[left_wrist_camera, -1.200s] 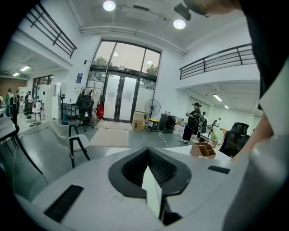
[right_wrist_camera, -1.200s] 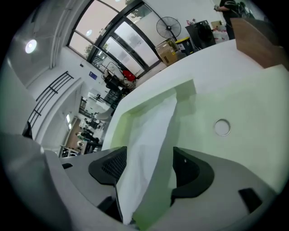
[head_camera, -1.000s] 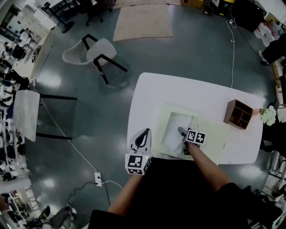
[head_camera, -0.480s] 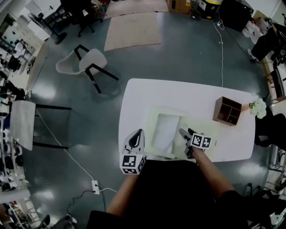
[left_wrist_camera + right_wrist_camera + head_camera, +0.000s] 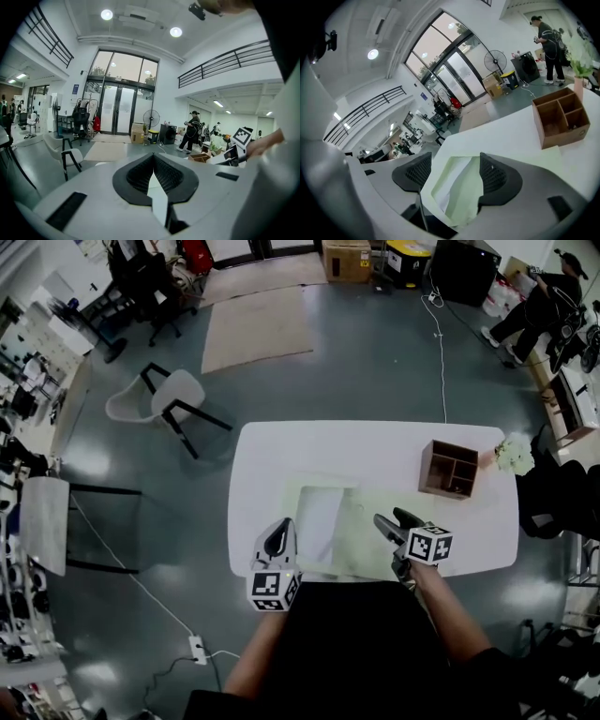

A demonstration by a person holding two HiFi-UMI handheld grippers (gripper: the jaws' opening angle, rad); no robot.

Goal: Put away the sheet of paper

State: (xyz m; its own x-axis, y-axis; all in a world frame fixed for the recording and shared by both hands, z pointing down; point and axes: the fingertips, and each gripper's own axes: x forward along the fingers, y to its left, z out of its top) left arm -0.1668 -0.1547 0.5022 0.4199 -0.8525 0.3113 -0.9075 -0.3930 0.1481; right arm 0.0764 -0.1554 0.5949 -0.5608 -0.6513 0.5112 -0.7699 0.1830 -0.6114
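On the table (image 5: 375, 442), the sheet of paper (image 5: 319, 517) lies lengthwise front-to-back.

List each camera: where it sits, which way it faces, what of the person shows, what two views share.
Head view: on the head, facing steeply down at the white table; both forearms, left gripper, right gripper show.
Left gripper view: on that gripper, facing level toward the glass doors; shut jaws, right hand.
Right gripper view: on that gripper, facing forward over the table; open jaws only.
Shared: head and right gripper views both show the wooden box.
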